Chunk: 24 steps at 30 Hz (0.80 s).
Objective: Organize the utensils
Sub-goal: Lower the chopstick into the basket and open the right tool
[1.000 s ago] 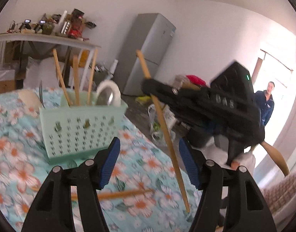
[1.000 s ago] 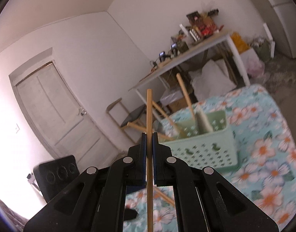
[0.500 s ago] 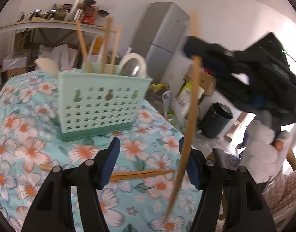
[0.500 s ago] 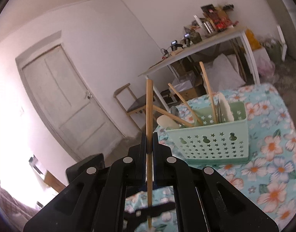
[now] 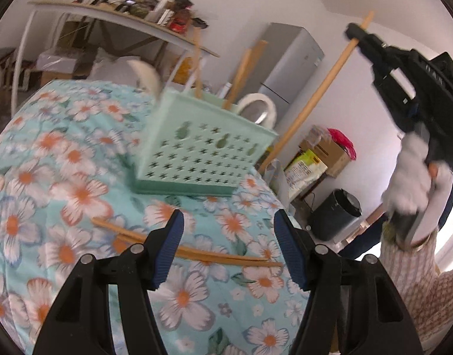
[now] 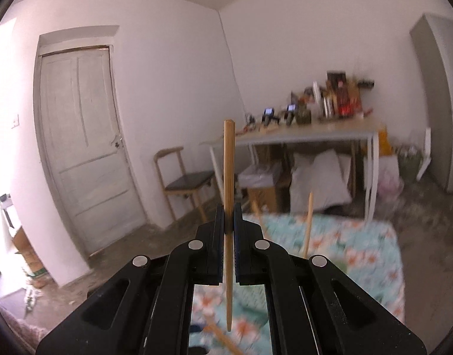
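A mint-green perforated basket [image 5: 202, 151] stands on the floral tablecloth [image 5: 63, 177] and holds wooden utensils and a white ladle [image 5: 256, 109]. My left gripper [image 5: 228, 251] is open and empty, low over the cloth, above wooden chopsticks [image 5: 197, 248] lying flat. My right gripper [image 6: 229, 227] is shut on a wooden chopstick [image 6: 229, 177], held upright. In the left wrist view this gripper [image 5: 356, 37] is high at the right of the basket, and the chopstick [image 5: 315, 94] slants down behind the basket's right corner. Two utensil handles [image 6: 308, 222] poke up below the right gripper.
A cluttered white table [image 6: 300, 136], a wooden chair [image 6: 185, 183] and a door [image 6: 81, 148] stand beyond. A grey fridge [image 5: 285, 71], cardboard boxes [image 5: 324, 153] and a black bin [image 5: 336, 216] are past the table's right edge.
My right gripper has swung up and to the right with the chopstick, whose lower end now points behind the basket. The left gripper has turned, and the basket looks tilted and nearer.
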{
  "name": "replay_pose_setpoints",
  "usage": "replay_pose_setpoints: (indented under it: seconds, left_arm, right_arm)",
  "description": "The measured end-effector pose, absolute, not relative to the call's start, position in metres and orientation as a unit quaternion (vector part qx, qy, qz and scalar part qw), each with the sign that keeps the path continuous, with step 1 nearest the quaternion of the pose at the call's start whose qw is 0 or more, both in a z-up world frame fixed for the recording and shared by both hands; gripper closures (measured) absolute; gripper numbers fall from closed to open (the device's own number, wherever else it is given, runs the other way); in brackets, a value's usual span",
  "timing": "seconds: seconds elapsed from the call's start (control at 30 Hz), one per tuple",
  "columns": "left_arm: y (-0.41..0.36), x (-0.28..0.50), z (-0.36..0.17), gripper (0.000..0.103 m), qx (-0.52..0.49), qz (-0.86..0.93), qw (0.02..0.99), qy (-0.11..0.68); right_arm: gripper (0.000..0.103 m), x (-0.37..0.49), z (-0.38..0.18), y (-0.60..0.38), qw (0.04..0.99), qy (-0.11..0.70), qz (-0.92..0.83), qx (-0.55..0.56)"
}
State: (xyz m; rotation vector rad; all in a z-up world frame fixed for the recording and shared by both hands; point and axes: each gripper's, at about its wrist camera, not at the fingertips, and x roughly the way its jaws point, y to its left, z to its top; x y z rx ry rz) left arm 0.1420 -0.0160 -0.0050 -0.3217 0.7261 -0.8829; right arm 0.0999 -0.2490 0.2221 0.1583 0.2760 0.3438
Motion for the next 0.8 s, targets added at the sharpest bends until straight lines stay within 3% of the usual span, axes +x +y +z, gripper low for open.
replay_pose_setpoints:
  seconds: [0.3,0.7,0.73,0.8]
  left_arm:
    - [0.007,0.139,-0.025,0.042,-0.146,-0.376,0.844,0.354]
    - [-0.011,0.123,-0.050,0.042,-0.126,-0.367,0.836,0.387]
    - [-0.011,0.123,-0.051,0.042,-0.126,-0.367,0.836,0.388]
    - [-0.013,0.121,-0.051,0.042,-0.125,-0.369,0.835,0.388]
  right_arm:
    - [0.099,0.119,0.248,-0.250,0.992,0.058,0.115,0.016]
    - [0.099,0.176,0.159,-0.225,0.979,0.151,0.087,-0.102]
    - [0.098,0.175,0.155,-0.225,0.977,0.162,0.088,-0.107]
    - [0.084,0.167,0.153,-0.227,0.977,0.165,0.086,-0.106]
